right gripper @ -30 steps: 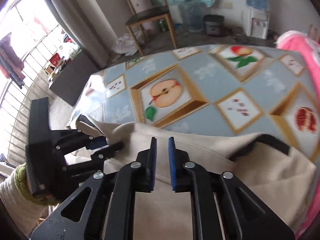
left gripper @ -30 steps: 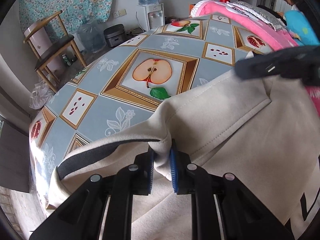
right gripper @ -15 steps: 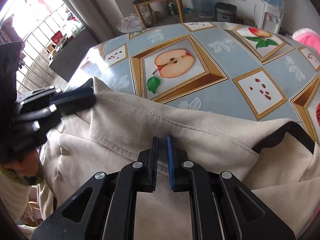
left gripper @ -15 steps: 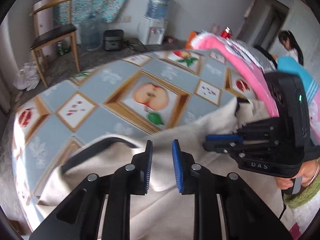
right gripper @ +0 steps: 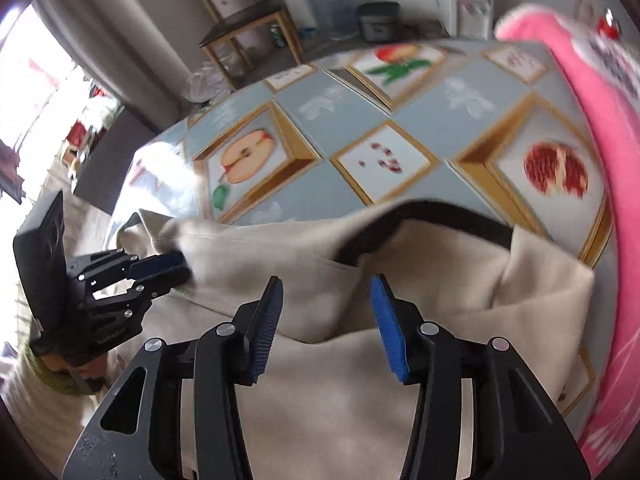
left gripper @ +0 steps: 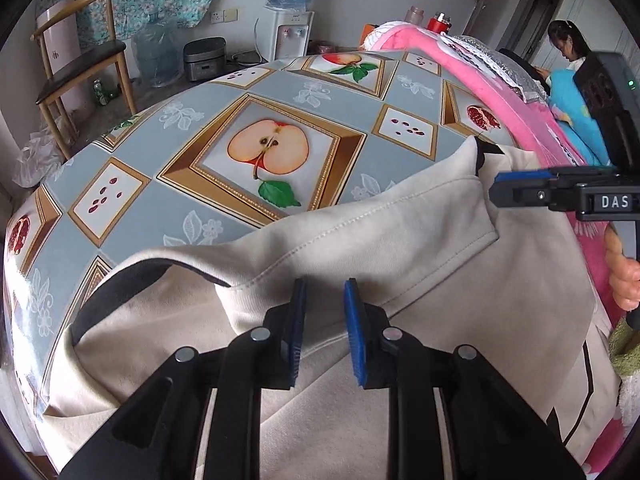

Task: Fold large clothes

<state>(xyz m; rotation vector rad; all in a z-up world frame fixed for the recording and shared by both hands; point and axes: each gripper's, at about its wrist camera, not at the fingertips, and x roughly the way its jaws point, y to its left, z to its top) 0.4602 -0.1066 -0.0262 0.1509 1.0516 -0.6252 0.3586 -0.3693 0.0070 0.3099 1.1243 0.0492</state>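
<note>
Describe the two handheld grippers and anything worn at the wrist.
Both are matte black linkage grippers with silver rivets and ribbed blue pads: left gripper, right gripper. The right one's body carries white "DAS" lettering and a green light. A green knitted cuff shows at the wrist holding the right gripper.

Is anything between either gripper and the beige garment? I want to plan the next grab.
Nothing visible. The left gripper and right gripper, jaws opening, hang directly over the beige garment.

I see a fruit-print tablecloth, a wooden chair, a water dispenser, a rice cooker and pink bedding.
</note>
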